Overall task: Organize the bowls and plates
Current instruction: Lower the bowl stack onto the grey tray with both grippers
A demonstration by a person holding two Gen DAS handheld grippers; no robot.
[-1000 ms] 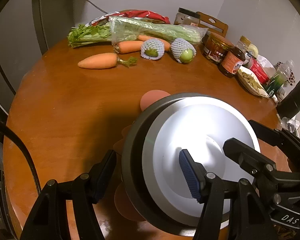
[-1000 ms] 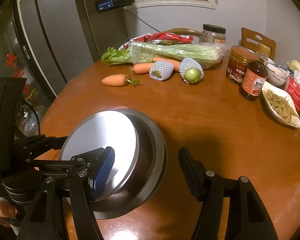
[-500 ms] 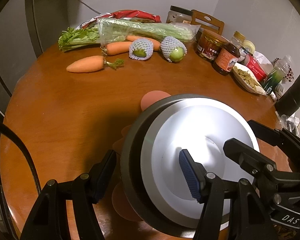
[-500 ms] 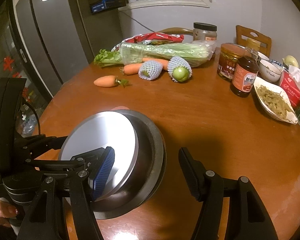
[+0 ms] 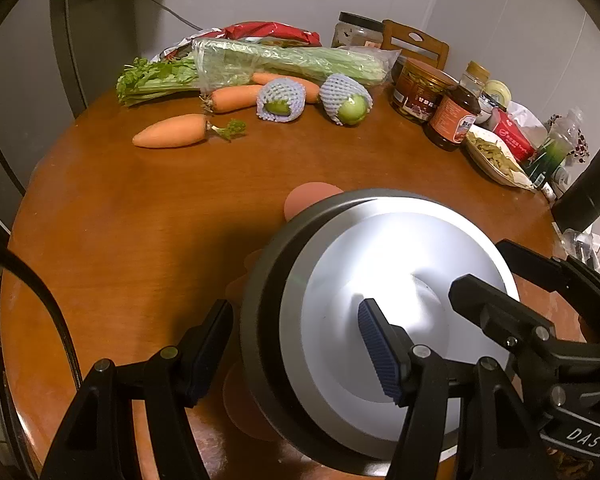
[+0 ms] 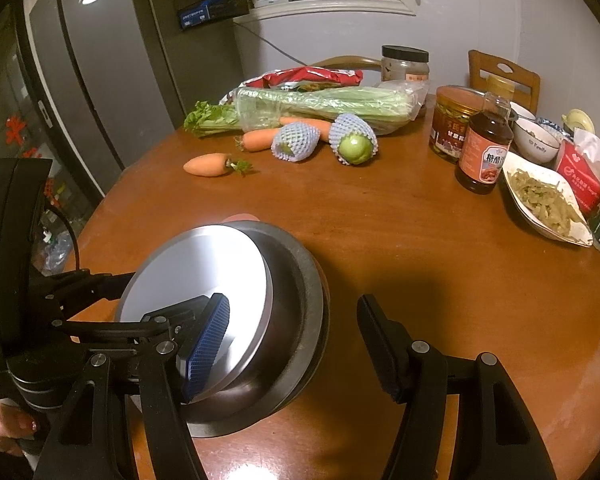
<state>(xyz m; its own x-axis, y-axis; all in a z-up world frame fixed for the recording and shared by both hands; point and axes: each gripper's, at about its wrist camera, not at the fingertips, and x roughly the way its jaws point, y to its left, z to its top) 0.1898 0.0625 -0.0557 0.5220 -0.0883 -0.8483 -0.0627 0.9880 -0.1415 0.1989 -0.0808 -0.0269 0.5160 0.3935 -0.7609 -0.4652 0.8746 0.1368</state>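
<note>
Both tools straddle the stacked metal dishes at the near edge of the round table [image 6: 420, 240]: a silver plate [image 6: 196, 268] sits tilted inside a darker steel bowl [image 6: 300, 300]. Left gripper [image 5: 296, 344] has jaws apart with the bowl's left rim between them; right gripper [image 6: 296, 336] likewise across the right rim. Can't tell if the pads actually press, no clear contact on either. Risk, my read: the plate is loose and canted, so any uneven lift or tilt could slide it out or clatter it against the bowl; smooth rims may also slip on the pads. The two tools are close and could collide. Far side is cluttered: carrot [image 6: 208, 165], celery [image 6: 320, 106], netted fruit [image 6: 354, 145], sauce bottle [image 6: 485, 148], dish of greens [image 6: 548, 204]. Middle of the table is bare.
</note>
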